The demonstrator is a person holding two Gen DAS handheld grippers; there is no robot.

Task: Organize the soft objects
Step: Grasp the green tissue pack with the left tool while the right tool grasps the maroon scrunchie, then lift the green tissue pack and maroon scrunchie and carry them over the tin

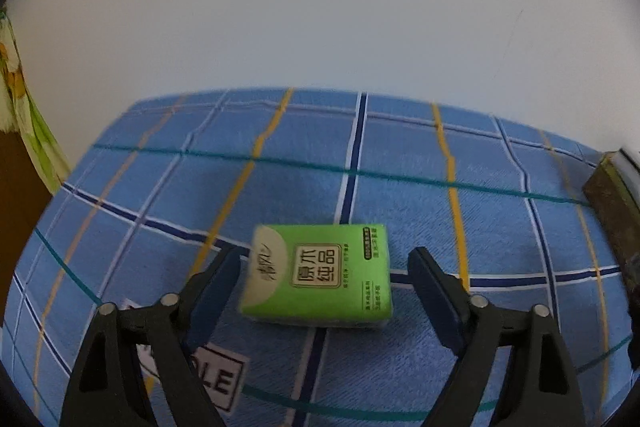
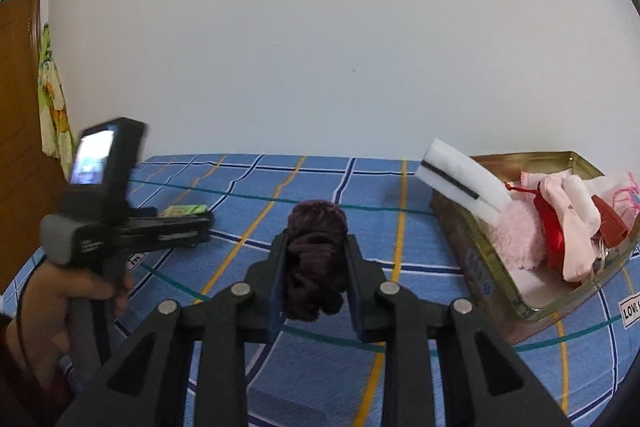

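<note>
Left gripper [image 1: 324,267]: fingers spread wide, pressing nothing, a green tissue pack [image 1: 320,275] lying flat between them on the blue checked cloth [image 1: 400,155]. Right gripper [image 2: 316,247]: fingers clamped on a dark maroon fuzzy bundle [image 2: 316,255]; gold tin [image 2: 480,267] of soft items right of its fingers.

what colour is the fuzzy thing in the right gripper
Dark maroon fuzzy bundle, clearest in the right wrist view.
</note>
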